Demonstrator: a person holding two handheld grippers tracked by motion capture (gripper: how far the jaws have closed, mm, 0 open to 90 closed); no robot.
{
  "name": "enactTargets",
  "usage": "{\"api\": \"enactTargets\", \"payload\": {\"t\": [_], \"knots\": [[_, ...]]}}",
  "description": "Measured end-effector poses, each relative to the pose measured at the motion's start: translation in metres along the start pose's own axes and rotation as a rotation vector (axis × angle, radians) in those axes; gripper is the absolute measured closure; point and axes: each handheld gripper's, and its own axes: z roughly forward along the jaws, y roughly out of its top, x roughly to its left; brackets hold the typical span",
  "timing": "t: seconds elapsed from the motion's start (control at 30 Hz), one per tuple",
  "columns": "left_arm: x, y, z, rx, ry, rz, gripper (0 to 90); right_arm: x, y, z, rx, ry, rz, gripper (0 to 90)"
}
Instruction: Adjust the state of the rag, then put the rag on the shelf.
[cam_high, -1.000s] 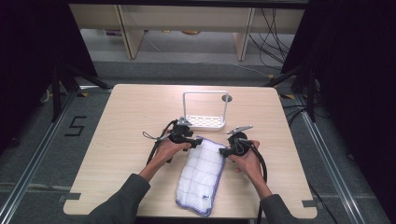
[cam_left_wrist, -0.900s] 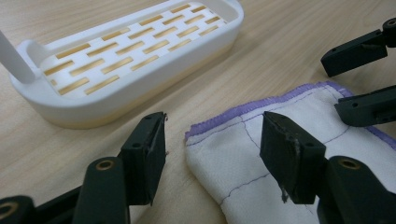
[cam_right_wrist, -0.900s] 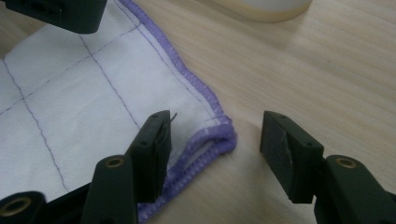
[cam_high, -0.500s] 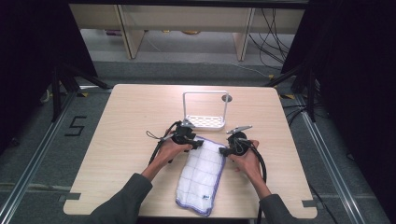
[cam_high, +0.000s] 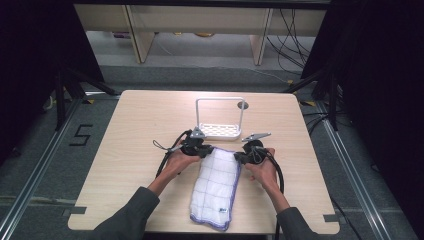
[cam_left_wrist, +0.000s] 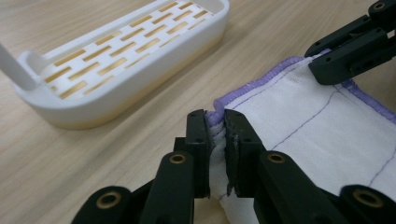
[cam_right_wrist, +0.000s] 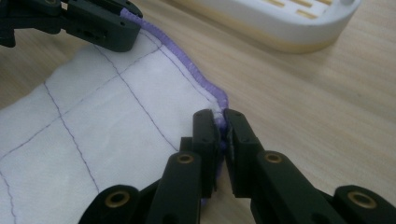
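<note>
Item: cloth (cam_high: 216, 186), white, quilted in a thin purple grid, purple stitched hem, small label at its near end. It lies flat and lengthwise on the tabletop (cam_high: 125, 130), just short of the rack (cam_high: 220, 131), its near end toward me.

Grip: my left hand-held gripper (cam_left_wrist: 215, 133) has just been closing, and its jaws now pinch the cloth's far left corner, hem bunched between them. My right hand-held gripper (cam_right_wrist: 219, 128) has likewise just been closing and now clamps the far right corner.

Progress, as I judge it: both far corners taken; lifting and hanging or folding the cloth not yet begun.

Beyond the cloth: rack, white, slotted tray under an upright bar frame, nothing on it.
</note>
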Motion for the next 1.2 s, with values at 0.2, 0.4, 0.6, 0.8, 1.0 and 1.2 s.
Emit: {"api": "enactTargets", "payload": {"t": [0.2, 0.4, 0.6, 0.8, 1.0, 1.2], "knots": [[0.002, -0.004, -0.018, -0.035, 0.008, -0.006, 80.8, 0.008, 0.007, 0.002, -0.022, 0.010, -0.029, 84.0], [0.002, -0.004, -0.031, -0.054, 0.013, -0.002, 80.8, 0.010, 0.015, 0.001, -0.068, 0.034, -0.088, 83.9], [0.004, -0.003, -0.036, -0.079, 0.007, -0.027, 81.1, 0.013, 0.019, -0.003, -0.084, 0.042, -0.090, 83.9], [0.003, 0.000, -0.044, -0.105, 0.011, -0.035, 81.3, 0.018, 0.023, -0.008, -0.109, 0.033, -0.126, 83.8], [0.002, 0.005, -0.051, -0.123, 0.007, -0.035, 81.4, 0.019, 0.026, -0.015, -0.127, 0.035, -0.129, 83.8], [0.000, 0.012, -0.064, -0.144, -0.006, -0.045, 82.7, 0.023, 0.029, -0.023, -0.137, 0.041, -0.128, 83.8]]}}
